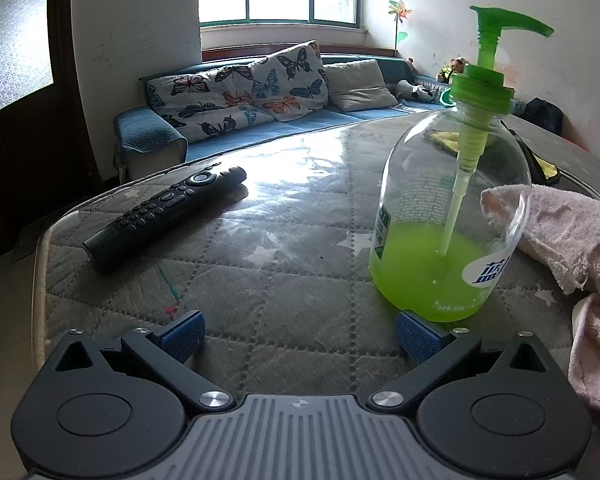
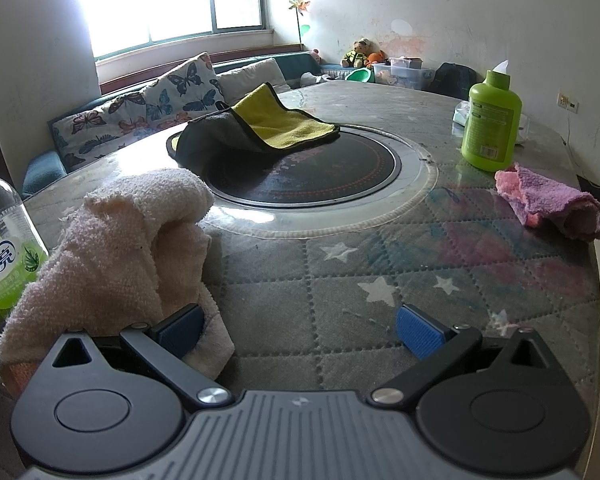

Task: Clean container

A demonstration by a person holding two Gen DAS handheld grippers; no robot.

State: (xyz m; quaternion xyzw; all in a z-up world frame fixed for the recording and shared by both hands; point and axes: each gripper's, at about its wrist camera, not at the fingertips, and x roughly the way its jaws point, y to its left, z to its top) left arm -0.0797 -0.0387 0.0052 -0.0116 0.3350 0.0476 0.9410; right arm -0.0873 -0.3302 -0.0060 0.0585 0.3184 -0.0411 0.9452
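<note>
From my left tongs [image 1: 300, 334], spread wide and pinching nothing, the long black remote control [image 1: 166, 216] lies well off to the left on the quilted grey star-patterned surface [image 1: 284, 280], and I take no interest in it; the thing that matters, the clear round pump bottle with the green cap and a low pool of green liquid [image 1: 448, 216], stands upright just ahead and to the right of these tongs, its base close beside the right blue pad [image 1: 414, 336], its long axis vertical; so I judge the left tongs the nearer pair for steadying it, needing a short shift rightward to bring the body between the jaws.

Just right of the bottle slumps the pale pink terry towel [image 2: 132, 240]; my right tongs [image 2: 300, 330] are also spread and hold nothing, though the left blue pad [image 2: 184, 330] sits against the towel's near fold, so the cloth lies ahead and to the left of them, between them and the bottle; further right, the opaque green bottle [image 2: 490, 128] and the purple rag [image 2: 552, 204] stand well apart from either pair.
</note>
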